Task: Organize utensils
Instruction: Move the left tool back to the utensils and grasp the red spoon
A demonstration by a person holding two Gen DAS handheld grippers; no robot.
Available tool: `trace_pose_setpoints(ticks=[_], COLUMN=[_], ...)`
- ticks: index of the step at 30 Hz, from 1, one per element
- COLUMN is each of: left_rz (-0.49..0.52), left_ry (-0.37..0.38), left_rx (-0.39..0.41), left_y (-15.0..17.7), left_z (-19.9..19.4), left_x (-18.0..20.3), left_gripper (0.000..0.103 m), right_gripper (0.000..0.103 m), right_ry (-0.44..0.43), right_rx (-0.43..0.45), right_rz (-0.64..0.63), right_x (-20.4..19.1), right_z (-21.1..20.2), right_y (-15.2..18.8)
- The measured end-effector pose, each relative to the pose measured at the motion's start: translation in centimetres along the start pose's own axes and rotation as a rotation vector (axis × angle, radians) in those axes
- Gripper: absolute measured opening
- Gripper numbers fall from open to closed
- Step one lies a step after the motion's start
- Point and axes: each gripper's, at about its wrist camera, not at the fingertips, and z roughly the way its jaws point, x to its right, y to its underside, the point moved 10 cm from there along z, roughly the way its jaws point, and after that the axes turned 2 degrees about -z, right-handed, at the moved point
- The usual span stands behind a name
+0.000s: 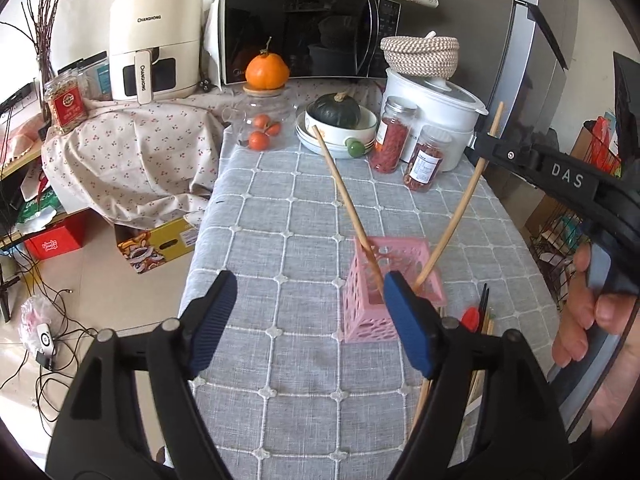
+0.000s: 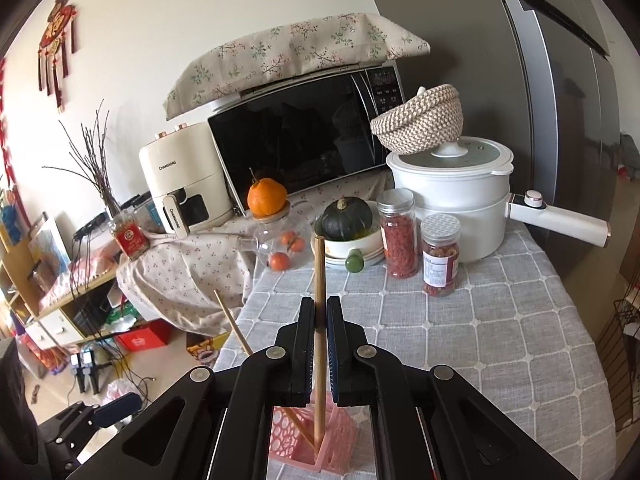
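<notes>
Table (image 1: 304, 216) has a grey cloth with a white grid; pink holder (image 1: 390, 280) stands on it toward the near right, used as reference below

Left gripper (image 1: 308, 320): released, jaws wide apart, nothing between the pads, hovering just left of the holder. One chopstick (image 1: 346, 196) already sits in the holder, leaning back-left

Right gripper (image 2: 320, 344): clenched on a second chopstick (image 2: 319, 280), pinched near its upper part, lower end down inside the holder (image 2: 312, 440). From the left wrist view that stick (image 1: 460, 208) leans right out of the holder up to the right gripper's jaws; a hand (image 1: 592, 320) grips the tool at the frame's right edge

More utensils (image 1: 482, 316) lie flat on the cloth just right of the holder, partly hidden by the left finger: dark sticks, something red, pale wooden sticks

Behind the holder, far end of the table: bowls with a dark squash (image 1: 338, 110), two red-filled jars (image 1: 394, 136), white pot (image 1: 436, 104) with a woven basket (image 1: 420, 54) on top, glass jar with an orange (image 1: 267, 72) on its lid. Microwave (image 1: 304, 28) under a floral cloth behind those, air fryer (image 1: 154, 40) to its left on a lower cloth-covered shelf

Fridge (image 2: 560, 120) stands right of the table. Floor left of the holder is cluttered: boxes (image 1: 160, 248), cables, a bag
</notes>
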Motion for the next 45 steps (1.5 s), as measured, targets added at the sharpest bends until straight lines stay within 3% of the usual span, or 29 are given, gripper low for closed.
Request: trace_pose_setpoints(ticks=[5, 9, 13, 16, 24, 29, 36, 39, 41, 44, 45], left_rz=[-0.016, -0.012, -0.015, -0.019, 0.034, 0.1, 0.168, 0.179, 0.192, 0.221, 0.229], left_ry=[0.012, 0.031, 0.047, 0.078, 0.114, 0.132, 0.17, 0.207, 0.243, 0.275, 0.273], left_rx=[-0.024, -0.041, -0.077, -0.131, -0.235, -0.293, -0.361, -0.385, -0.408, -0.444, -0.451], left_y=[0.5, 1.0, 2.1, 3.3, 6.4, 8.1, 9.8, 10.2, 10.6, 11.1, 11.1], left_z=[0.1, 0.1, 0.2, 0.6, 1.7, 2.3, 3.6, 4.1, 4.6, 5.8, 6.3], left_x=[0.1, 0.6, 1.2, 2.2, 5.4, 8.0, 11.3, 12.8, 14.0, 15.8, 16.2], left_gripper=[0.079, 0.08, 0.082, 0.082, 0.082, 0.082, 0.082, 0.072, 0.053, 0.033, 0.031], right_gripper=[0.01, 0.026, 0.057, 0.062, 0.066, 0.068, 0.069, 0.069, 0.069, 0.069, 0.069], right_ry=[-0.008, -0.039, -0.049, -0.023, 0.118, 0.225, 0.228, 0.214, 0.212, 0.215, 0.217], right_rx=[-0.037, -0.045, -0.019, -0.039, -0.191, -0.364, -0.507, -0.574, -0.606, -0.629, -0.636], right_rz=[0.021, 0.069, 0.073, 0.041, 0.011, 0.047, 0.098, 0.147, 0.187, 0.231, 0.244], right_x=[0.2, 0.6, 1.7, 2.9, 9.1, 13.3, 15.9, 16.8, 17.6, 18.5, 18.9], right_z=[0.7, -0.5, -3.4, -5.0, -6.8, -7.4, -7.7, -7.6, -7.5, -7.7, -7.7], right_y=[0.5, 0.3, -0.6, -0.4, 3.8, 8.3, 13.4, 15.6, 16.8, 17.9, 18.1])
